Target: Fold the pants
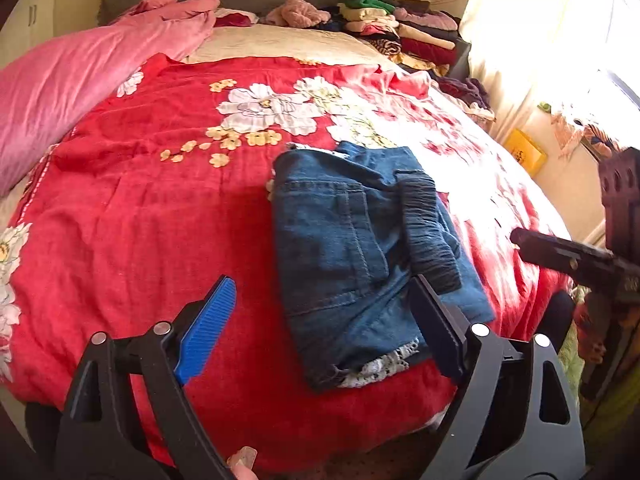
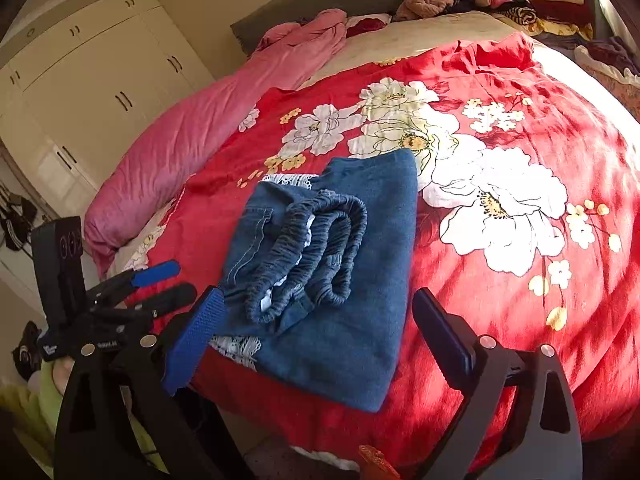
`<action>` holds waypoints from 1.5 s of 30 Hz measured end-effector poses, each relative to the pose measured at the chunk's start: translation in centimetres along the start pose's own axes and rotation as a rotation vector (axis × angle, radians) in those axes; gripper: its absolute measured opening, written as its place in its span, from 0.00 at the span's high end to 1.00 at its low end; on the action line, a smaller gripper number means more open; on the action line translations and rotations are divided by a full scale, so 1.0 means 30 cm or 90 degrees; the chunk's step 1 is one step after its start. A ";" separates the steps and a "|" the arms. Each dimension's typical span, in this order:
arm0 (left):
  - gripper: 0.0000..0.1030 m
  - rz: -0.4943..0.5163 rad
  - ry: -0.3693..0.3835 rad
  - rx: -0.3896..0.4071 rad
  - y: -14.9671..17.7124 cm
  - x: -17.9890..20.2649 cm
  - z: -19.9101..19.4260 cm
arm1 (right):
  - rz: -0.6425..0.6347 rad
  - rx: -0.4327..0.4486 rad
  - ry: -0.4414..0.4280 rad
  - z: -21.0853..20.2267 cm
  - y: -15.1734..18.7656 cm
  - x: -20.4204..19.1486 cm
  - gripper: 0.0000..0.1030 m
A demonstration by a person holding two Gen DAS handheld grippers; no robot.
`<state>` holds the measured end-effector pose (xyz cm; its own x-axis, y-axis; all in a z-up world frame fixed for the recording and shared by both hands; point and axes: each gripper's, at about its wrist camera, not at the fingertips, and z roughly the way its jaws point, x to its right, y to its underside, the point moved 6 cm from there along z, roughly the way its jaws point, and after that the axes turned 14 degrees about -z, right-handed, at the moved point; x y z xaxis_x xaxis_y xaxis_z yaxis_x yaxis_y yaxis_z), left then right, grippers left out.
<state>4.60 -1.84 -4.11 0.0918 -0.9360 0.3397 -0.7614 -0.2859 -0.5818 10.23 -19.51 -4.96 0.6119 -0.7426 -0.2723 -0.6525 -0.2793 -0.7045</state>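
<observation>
Blue denim pants (image 1: 352,240) lie folded in a compact bundle on the red floral bedspread (image 1: 160,208), with the elastic waistband (image 1: 428,232) on top and white lace trim at the edges. My left gripper (image 1: 324,312) is open and empty, just in front of the bundle. In the right wrist view the pants (image 2: 332,276) lie near the bed's front edge, and my right gripper (image 2: 316,328) is open and empty, its fingers on either side of the bundle's near end. The left gripper (image 2: 160,280) shows at the left, and the right gripper's tip (image 1: 524,240) at the right.
A pink duvet (image 1: 80,76) lies along the bed's left side. Stacks of folded clothes (image 1: 400,28) sit at the head of the bed on the right. White wardrobes (image 2: 88,80) stand beyond the bed. A bright window with a curtain (image 1: 532,40) is at the right.
</observation>
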 end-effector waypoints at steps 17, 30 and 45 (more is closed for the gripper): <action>0.64 0.000 -0.016 -0.005 -0.146 -0.038 0.080 | 0.038 -0.072 -0.060 0.158 0.049 -0.188 0.08; 0.65 0.041 -0.041 -0.052 -0.151 0.012 0.267 | 0.124 -0.113 -0.028 0.330 0.035 -0.153 0.25; 0.56 0.021 -0.032 -0.057 -0.129 -0.011 0.292 | 0.094 -0.111 -0.044 0.262 0.125 -0.140 0.87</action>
<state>13.13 -2.22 -8.43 0.0954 -0.9544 0.2829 -0.8190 -0.2368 -0.5227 8.73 -12.65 -11.60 0.5295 -0.7415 -0.4120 -0.8005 -0.2760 -0.5319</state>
